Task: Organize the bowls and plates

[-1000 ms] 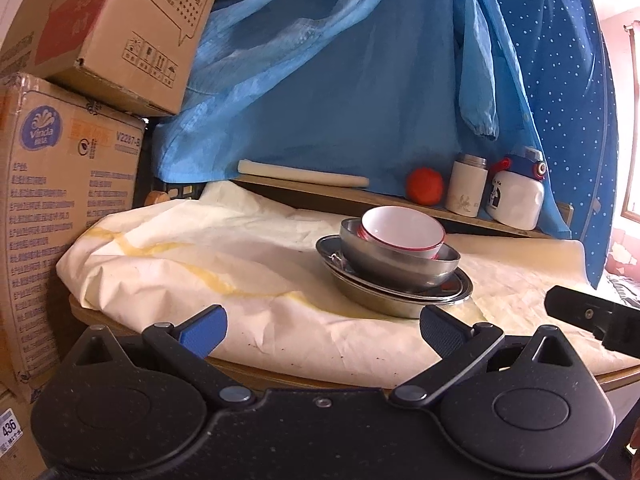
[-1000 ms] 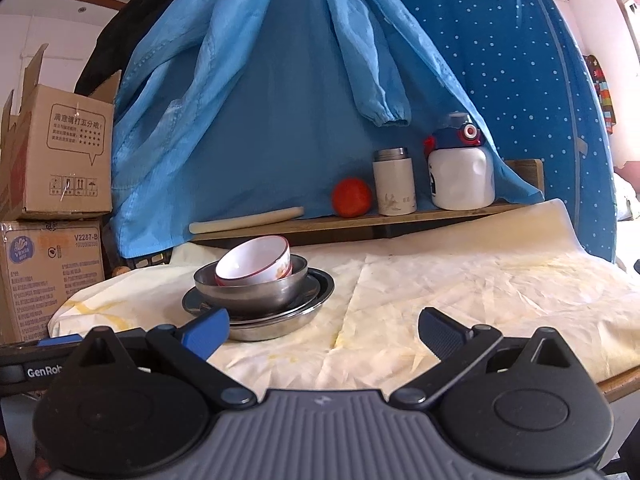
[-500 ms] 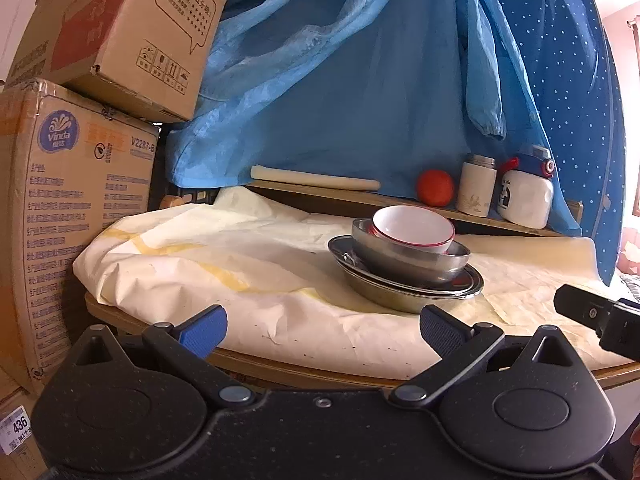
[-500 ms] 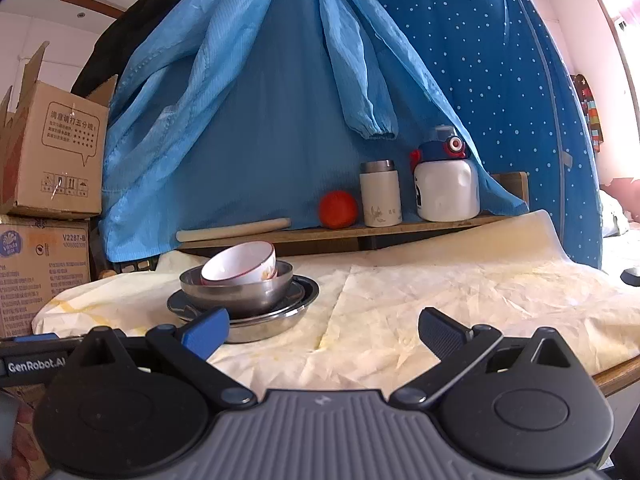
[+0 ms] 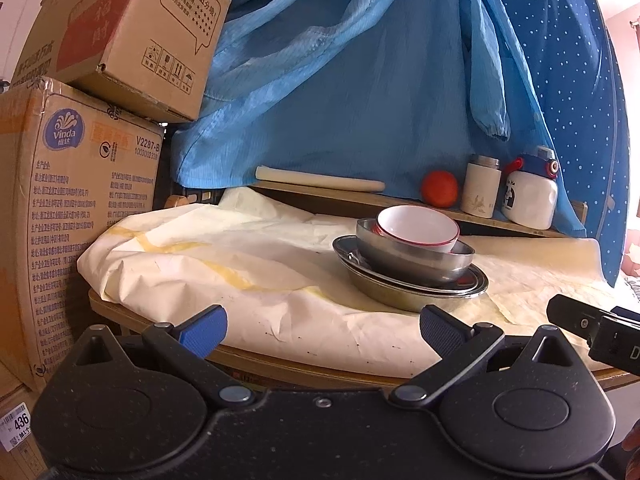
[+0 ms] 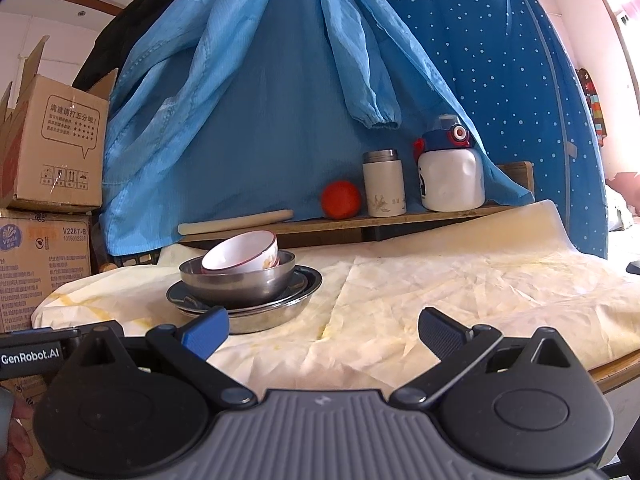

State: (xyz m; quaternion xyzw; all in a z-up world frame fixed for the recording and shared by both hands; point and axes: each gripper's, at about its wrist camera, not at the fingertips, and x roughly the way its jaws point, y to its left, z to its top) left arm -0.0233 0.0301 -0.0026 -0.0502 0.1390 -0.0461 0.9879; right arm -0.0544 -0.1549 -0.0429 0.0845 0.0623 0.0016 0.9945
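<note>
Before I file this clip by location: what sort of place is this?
Most likely a lived-in room at home, not a proper kitchen. A blue jacket hangs behind a paper-covered table, cardboard boxes are stacked beside it, and nested bowls share space with a thermos.

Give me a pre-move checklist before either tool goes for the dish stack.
1. Left tool open, holding nothing: ok.
2. Right tool open, holding nothing: ok.
3. White bowl sits level in the steel bowl: not ok, it tilts.
4. Steel bowl rests on the plates: ok.
5. Free cloth beside the stack for setting dishes down: ok.
6. Number of plates under the bowls: cannot tell.
</note>
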